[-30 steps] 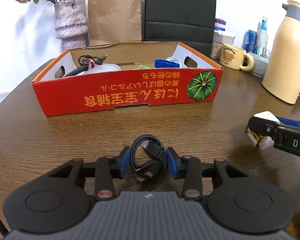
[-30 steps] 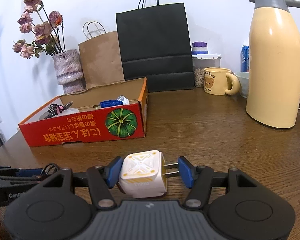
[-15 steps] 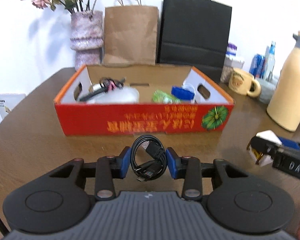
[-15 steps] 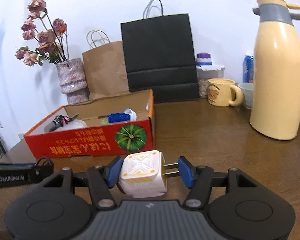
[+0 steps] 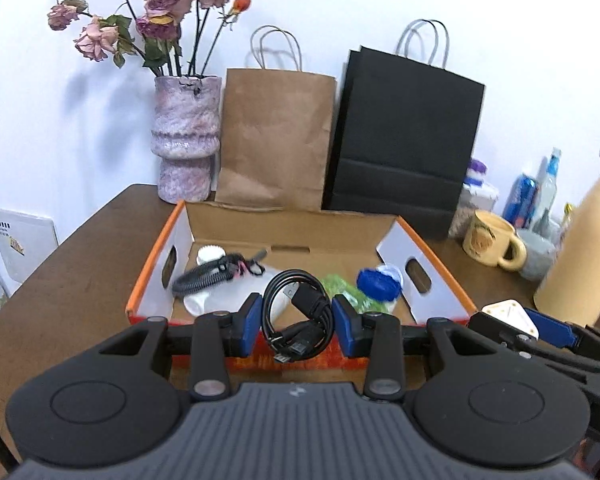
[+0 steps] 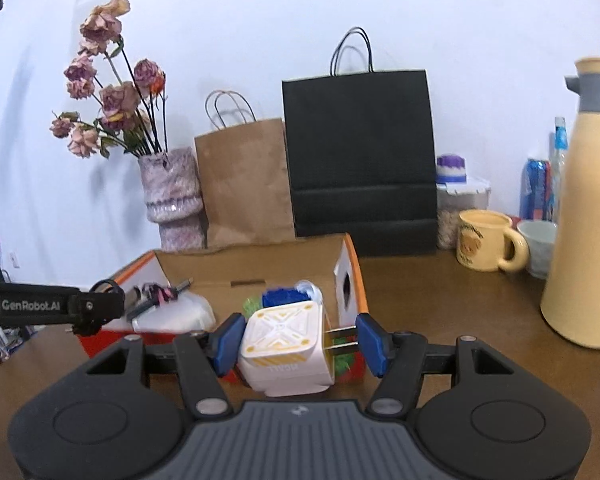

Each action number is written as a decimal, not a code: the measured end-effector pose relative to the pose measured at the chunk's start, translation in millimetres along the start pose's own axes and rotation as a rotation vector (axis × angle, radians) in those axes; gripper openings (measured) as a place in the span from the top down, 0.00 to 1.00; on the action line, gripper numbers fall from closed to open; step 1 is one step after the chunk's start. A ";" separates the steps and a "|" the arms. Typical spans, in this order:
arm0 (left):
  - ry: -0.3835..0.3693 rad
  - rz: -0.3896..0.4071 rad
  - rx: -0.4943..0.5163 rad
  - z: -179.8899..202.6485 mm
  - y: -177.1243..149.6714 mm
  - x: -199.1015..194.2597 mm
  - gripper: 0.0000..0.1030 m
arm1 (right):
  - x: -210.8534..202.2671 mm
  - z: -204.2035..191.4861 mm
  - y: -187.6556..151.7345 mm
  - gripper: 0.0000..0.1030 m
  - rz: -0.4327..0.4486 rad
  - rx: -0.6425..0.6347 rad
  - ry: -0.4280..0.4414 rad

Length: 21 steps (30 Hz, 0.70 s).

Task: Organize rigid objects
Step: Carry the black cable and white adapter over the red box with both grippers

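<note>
I had the left gripper (image 5: 296,326) clamped on the coiled black cable (image 5: 294,316) and the right gripper (image 6: 298,340) pinching the white charger (image 6: 286,346), both hanging at the cardboard box's (image 5: 432,276) near wall; next, I judged: carry over, release inside.

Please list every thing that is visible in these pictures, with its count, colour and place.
box: 1, red-orange, table middle
cable: 1, black, coiled, in left gripper
charger: 1, white-yellow, in right gripper
items in box: several; black cord, blue lid, green piece, white pieces
vase: 1, pink-grey, with dried roses, behind box
bags: 2, brown and black, at wall
mug: 1, yellow, right of box
thermos: 1, cream, far right
can: 1, blue, behind mug
table: 1, brown wood
left gripper: black, blue pads
right gripper: black, blue pads
</note>
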State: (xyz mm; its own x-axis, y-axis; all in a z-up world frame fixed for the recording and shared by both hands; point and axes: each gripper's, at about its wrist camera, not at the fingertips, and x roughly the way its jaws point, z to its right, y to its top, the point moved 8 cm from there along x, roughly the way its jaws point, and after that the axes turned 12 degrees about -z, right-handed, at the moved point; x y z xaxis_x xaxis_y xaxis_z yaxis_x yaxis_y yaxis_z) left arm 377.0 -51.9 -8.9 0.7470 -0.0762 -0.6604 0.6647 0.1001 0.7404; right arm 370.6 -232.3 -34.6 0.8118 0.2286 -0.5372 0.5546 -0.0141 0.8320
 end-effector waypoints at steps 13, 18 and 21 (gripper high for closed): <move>0.005 0.046 -0.083 -19.8 53.9 28.0 0.62 | 51.5 -22.5 47.3 0.42 0.026 -0.012 0.012; 0.016 0.041 -0.090 -25.0 65.3 47.1 0.62 | 71.9 -25.6 59.6 0.42 0.030 -0.009 0.018; 0.026 0.032 -0.085 -27.1 70.1 61.2 0.62 | 84.0 -25.5 66.1 0.42 0.028 -0.010 0.021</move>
State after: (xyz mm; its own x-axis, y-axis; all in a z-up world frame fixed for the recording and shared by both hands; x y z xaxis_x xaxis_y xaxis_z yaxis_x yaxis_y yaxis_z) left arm 469.0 -22.7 -0.8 0.7668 -0.0461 -0.6402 0.6363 0.1858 0.7487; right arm 470.7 -189.2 -21.2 0.8233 0.2483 -0.5105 0.5294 -0.0112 0.8483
